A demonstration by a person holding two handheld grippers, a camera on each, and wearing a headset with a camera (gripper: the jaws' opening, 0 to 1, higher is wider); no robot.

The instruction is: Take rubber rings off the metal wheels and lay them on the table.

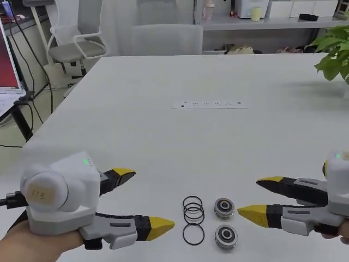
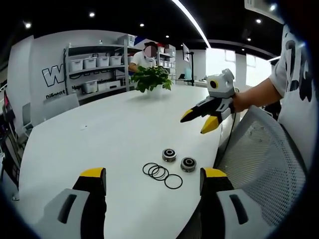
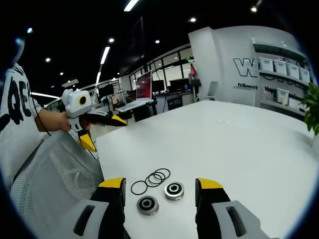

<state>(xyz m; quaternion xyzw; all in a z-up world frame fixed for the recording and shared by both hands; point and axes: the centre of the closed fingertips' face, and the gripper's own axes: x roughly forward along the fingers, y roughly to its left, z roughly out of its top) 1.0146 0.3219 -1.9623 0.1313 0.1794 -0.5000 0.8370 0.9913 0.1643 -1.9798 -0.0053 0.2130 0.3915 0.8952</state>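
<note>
While a white table [image 1: 163, 136] stretches away ahead, the left gripper [image 1: 143, 199], at 8 o'clock, has its jaws spread and empty, with four black rubber rings [image 1: 193, 209] at its 3 o'clock. Just right of the rings two metal wheels [image 1: 224, 207] lie flat, lined up 12 to 6, and the right gripper [image 1: 256, 196], also spread and empty, points at them from 3 o'clock, likely the nearer one. Beyond lie a power strip [image 1: 210, 105] at 12, an office chair [image 1: 76, 41] at 10, a plant [image 1: 334, 54] at 2.
</note>
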